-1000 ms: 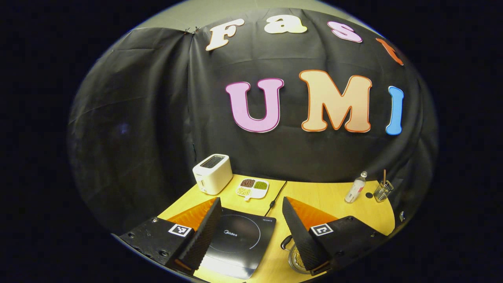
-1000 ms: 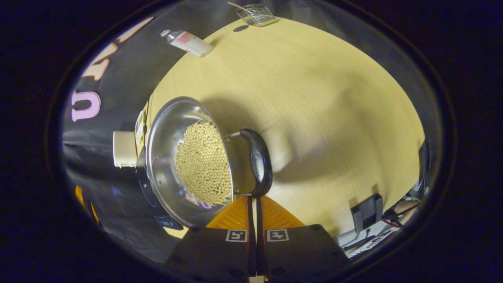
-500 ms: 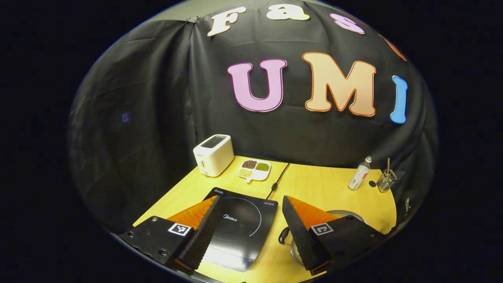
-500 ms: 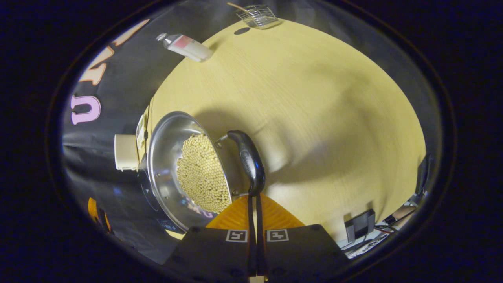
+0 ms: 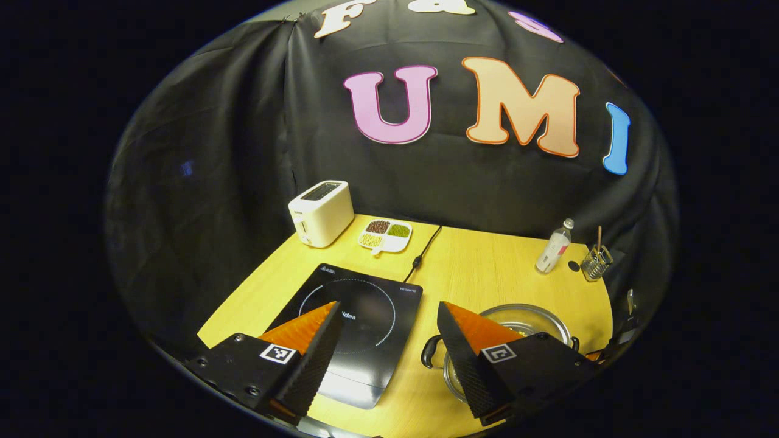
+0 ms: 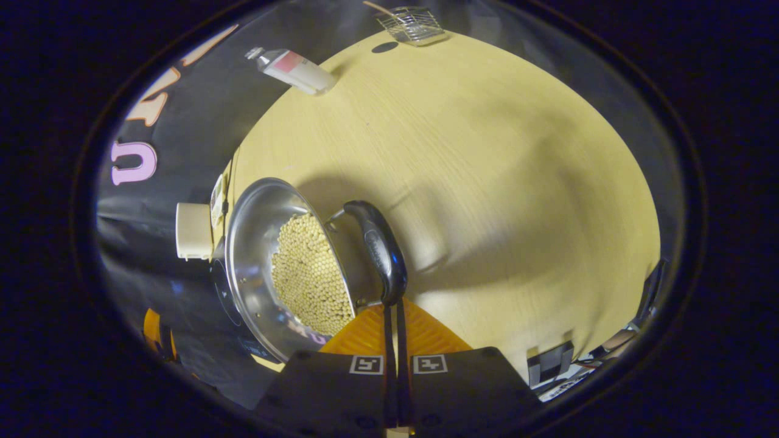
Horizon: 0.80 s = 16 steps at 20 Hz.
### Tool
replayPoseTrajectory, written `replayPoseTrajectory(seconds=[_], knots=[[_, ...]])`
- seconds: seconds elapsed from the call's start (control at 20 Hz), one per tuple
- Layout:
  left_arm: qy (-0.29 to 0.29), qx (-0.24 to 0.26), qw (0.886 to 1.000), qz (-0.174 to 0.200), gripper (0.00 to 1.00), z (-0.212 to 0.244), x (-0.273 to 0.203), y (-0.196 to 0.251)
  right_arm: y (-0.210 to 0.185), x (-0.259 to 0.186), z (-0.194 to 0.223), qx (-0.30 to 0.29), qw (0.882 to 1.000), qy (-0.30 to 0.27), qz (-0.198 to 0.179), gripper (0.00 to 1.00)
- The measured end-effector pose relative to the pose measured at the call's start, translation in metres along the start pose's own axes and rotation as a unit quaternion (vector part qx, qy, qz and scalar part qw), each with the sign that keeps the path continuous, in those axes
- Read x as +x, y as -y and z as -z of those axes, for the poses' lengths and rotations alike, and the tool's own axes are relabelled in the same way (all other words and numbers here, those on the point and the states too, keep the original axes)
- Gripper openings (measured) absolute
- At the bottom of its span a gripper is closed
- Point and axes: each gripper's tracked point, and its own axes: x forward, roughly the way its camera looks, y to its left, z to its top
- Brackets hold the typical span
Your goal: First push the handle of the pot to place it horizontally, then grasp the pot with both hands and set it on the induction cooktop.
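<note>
Looking along the right gripper [image 6: 393, 307], its two fingers are pressed together with no gap, and their tips reach the near end of the pot's black handle [image 6: 377, 249]; if they really touch it I cannot tell. The pot [image 6: 268, 255] stands on the wooden table [image 6: 487, 170], just left of these fingers, with pale round beans [image 6: 307, 267] inside. Its near rim is cut off by the gripper body.

From the left gripper view, the left gripper [image 5: 389, 328] hangs above the table with its fingers wide apart and nothing between them. The right finger hides much of the pot [image 5: 529, 316]; a small black handle [image 5: 429, 351] shows at the pot's left side. The induction cooktop [image 5: 371, 304] lies to the left of the pot, close but apart, and its near part is covered by the left finger.

Farther away, a black cable [image 5: 426, 246] runs to the back. At the far left stand a white toaster [image 5: 321, 212] and a divided dish [image 5: 385, 236] with grains. At the far right are a plastic bottle [image 5: 554, 245] and a wire holder [image 5: 595, 263]; what is inside it is too small to tell. Black cloth [image 5: 243, 152] closes the booth behind.
</note>
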Motion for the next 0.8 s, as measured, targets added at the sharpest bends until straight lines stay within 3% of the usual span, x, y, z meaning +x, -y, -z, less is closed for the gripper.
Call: replayPoseTrajectory(seconds=[0.25, 0.3, 0.35, 0.45, 0.5, 0.55, 0.65, 0.7, 0.8], knots=[[-0.041, 0.01, 0.999, 0.011, 0.95, 0.03, 0.01, 0.008, 0.004, 0.0, -0.009, 0.0, 1.0, 0.011, -0.007, 0.04], [-0.048, 0.011, 0.999, 0.016, 0.95, 0.036, 0.012, 0.012, 0.006, -0.002, -0.009, -0.004, 1.0, 0.018, -0.007, 0.0], [-0.056, 0.009, 0.998, 0.024, 0.95, 0.041, 0.015, 0.016, 0.009, -0.006, -0.01, -0.01, 1.0, 0.019, -0.011, 0.04], [-0.079, 0.0, 0.996, 0.047, 0.95, 0.057, 0.02, 0.028, 0.023, -0.01, -0.008, -0.024, 1.0, 0.019, -0.005, 0.17], [-0.093, -0.002, 0.994, 0.057, 0.95, 0.064, 0.022, 0.032, 0.029, -0.013, -0.007, -0.028, 0.999, 0.017, -0.004, 0.41], [-0.105, 0.001, 0.992, 0.064, 0.95, 0.071, 0.026, 0.034, 0.03, -0.015, -0.008, -0.031, 0.999, 0.014, -0.009, 0.35], [-0.133, 0.008, 0.988, 0.077, 0.95, 0.089, 0.037, 0.042, 0.03, -0.02, -0.012, -0.043, 0.999, 0.018, -0.018, 0.69], [-0.148, 0.008, 0.986, 0.082, 0.96, 0.097, 0.039, 0.046, 0.027, -0.021, -0.016, -0.052, 0.998, 0.022, -0.025, 0.8], [-0.177, 0.001, 0.979, 0.097, 0.96, 0.113, 0.044, 0.056, 0.02, -0.022, -0.023, -0.07, 0.997, 0.031, -0.033, 0.86]])
